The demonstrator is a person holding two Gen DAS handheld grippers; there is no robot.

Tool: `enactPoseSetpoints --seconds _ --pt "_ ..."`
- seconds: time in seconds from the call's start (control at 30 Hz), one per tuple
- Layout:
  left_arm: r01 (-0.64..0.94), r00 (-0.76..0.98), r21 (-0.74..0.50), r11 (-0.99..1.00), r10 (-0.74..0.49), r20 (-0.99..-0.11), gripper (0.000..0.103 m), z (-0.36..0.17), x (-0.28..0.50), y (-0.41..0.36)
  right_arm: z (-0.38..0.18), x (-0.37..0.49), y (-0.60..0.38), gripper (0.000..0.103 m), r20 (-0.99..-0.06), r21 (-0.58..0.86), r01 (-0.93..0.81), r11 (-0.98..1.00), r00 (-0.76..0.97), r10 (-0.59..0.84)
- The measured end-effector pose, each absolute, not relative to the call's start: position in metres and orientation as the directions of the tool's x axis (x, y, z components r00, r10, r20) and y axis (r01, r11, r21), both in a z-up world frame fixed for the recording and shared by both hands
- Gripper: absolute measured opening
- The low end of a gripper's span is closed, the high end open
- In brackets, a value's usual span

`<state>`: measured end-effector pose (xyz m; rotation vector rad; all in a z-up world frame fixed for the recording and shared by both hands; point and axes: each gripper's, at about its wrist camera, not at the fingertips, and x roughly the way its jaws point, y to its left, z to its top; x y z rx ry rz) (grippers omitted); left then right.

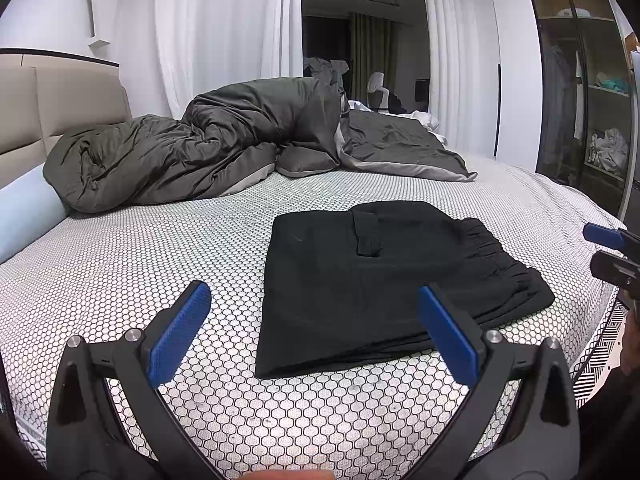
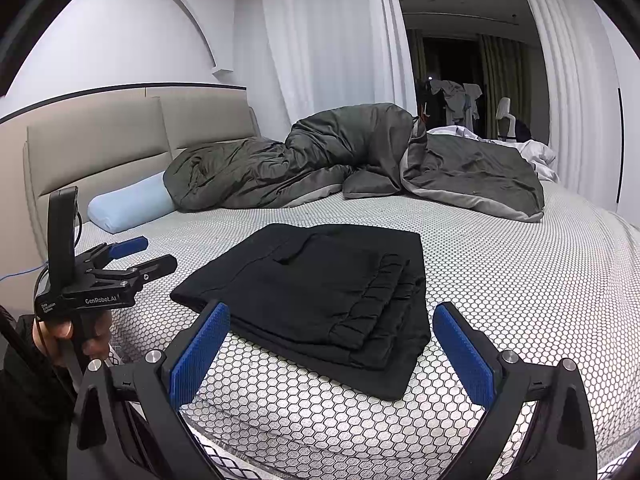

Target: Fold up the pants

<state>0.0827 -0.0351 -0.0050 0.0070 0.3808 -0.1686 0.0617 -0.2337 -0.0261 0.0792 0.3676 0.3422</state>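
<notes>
Black pants (image 1: 384, 280) lie folded into a compact stack on the honeycomb-patterned mattress (image 1: 140, 264), elastic waistband toward the right. In the right wrist view the same pants (image 2: 316, 292) rest just beyond my fingers. My left gripper (image 1: 316, 320) is open, held over the near edge of the mattress, with nothing between its blue pads (image 1: 180, 332). My right gripper (image 2: 332, 340) is open too and empty. Each gripper shows in the other's view: the right gripper (image 1: 610, 250) at the right edge, and the left gripper (image 2: 136, 258) at the left, held by a hand (image 2: 60, 332).
A rumpled dark grey duvet (image 1: 208, 148) and a pillow (image 1: 308, 160) lie across the far side of the bed. A light blue bolster (image 2: 128, 200) sits by the beige headboard (image 2: 100, 144). White curtains (image 1: 224, 32) hang behind, and a wardrobe (image 1: 588, 100) stands at right.
</notes>
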Motion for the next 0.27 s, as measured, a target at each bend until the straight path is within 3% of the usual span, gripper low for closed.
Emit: enactPoseSetpoints --seconds 0.27 --pt "0.169 0.915 -0.019 0.985 -0.164 -0.369 0.102 -0.0018 0.0841 -0.0355 -0.0261 0.0618 -0.2359 0.103 -0.341 0.136 -0.319 0.938 0.874 0.347"
